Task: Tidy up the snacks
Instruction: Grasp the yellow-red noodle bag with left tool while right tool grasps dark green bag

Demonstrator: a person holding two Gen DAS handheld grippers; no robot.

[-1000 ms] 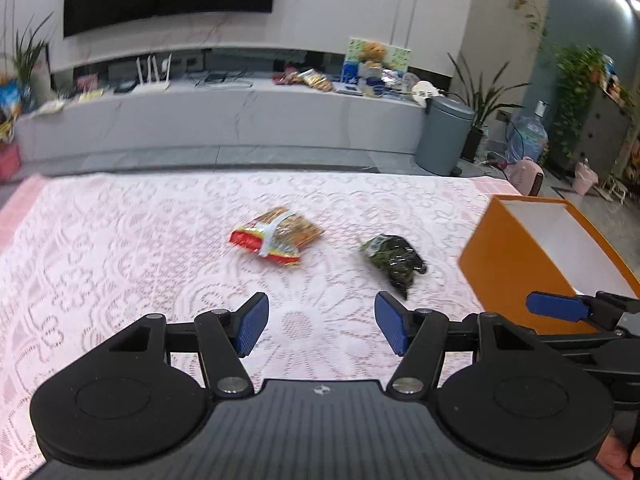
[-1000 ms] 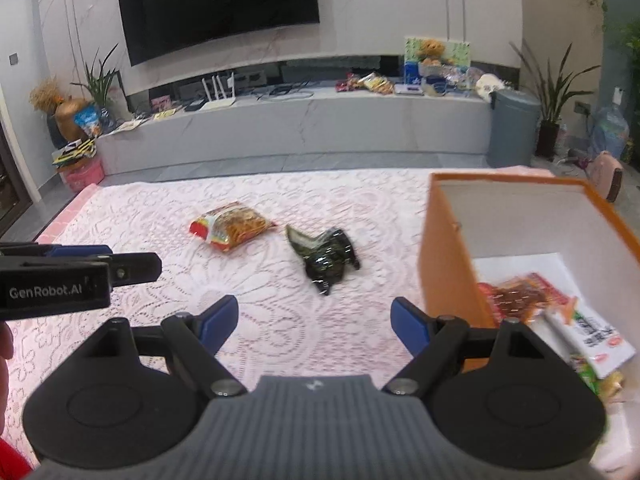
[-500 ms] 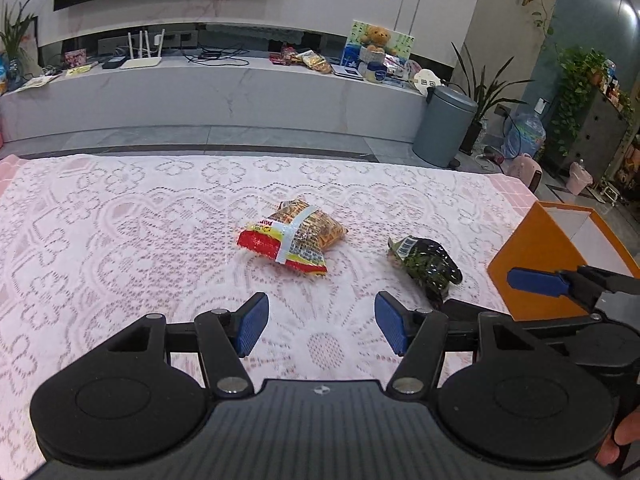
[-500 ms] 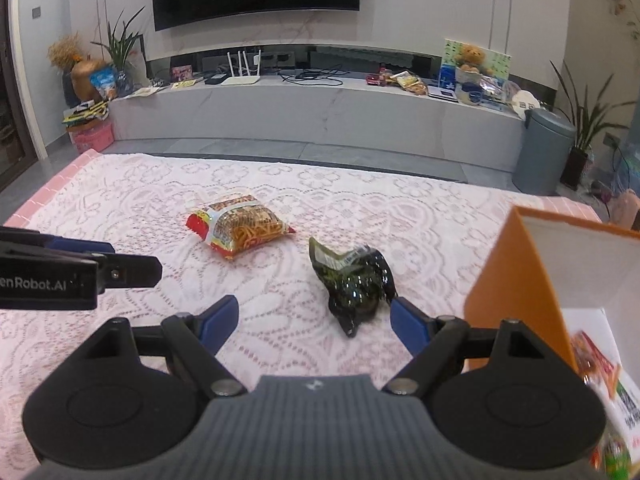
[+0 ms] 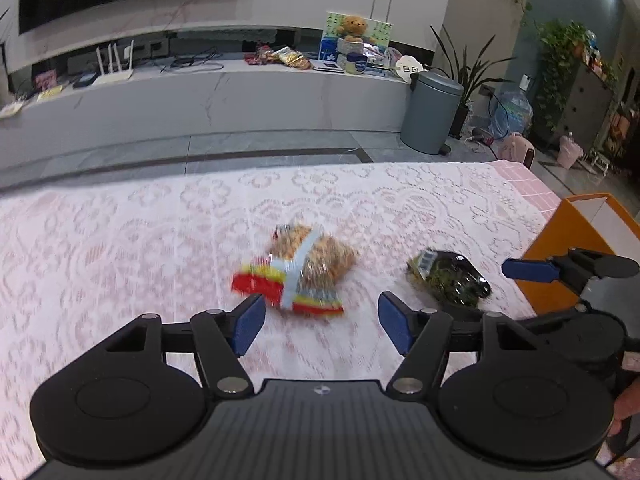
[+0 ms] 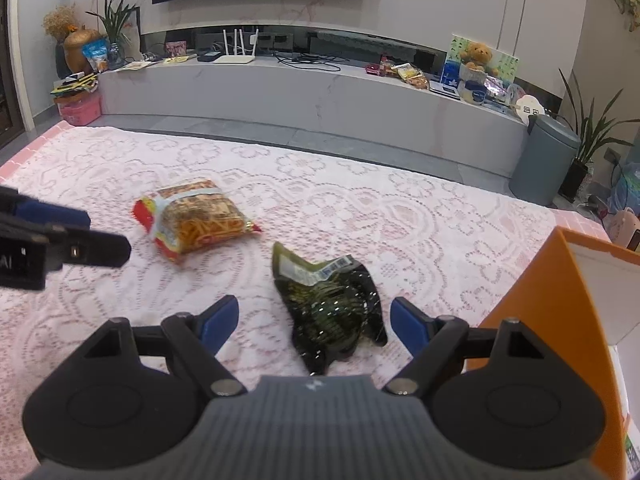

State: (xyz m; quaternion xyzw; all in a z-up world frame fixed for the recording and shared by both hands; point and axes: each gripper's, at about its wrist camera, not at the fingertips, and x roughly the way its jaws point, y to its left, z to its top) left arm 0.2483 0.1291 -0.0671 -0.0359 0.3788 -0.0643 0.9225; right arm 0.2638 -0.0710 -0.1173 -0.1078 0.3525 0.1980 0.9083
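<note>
A red and yellow noodle snack packet (image 5: 298, 270) (image 6: 196, 218) lies on the pink lace tablecloth (image 5: 120, 240). My left gripper (image 5: 322, 326) hovers just short of it, its jaws opening, nothing between them. A dark green seaweed packet (image 6: 330, 306) (image 5: 450, 278) lies to the right of the noodle packet. My right gripper (image 6: 312, 320) is open with the near end of the green packet between its blue pads, which do not press on it. An orange box (image 6: 532, 320) (image 5: 576, 240) stands at the right.
The table's far edge (image 5: 280, 162) drops to a grey floor, with a long white TV bench (image 6: 320, 92) and a grey bin (image 5: 430, 114) beyond. Each gripper shows at the side of the other's view: the right gripper (image 5: 532, 270), the left gripper (image 6: 60, 232).
Both grippers have moved forward and lower toward the snacks, which loom larger. The green packet now lies between the right pads. The left jaws have spread a little wider.
</note>
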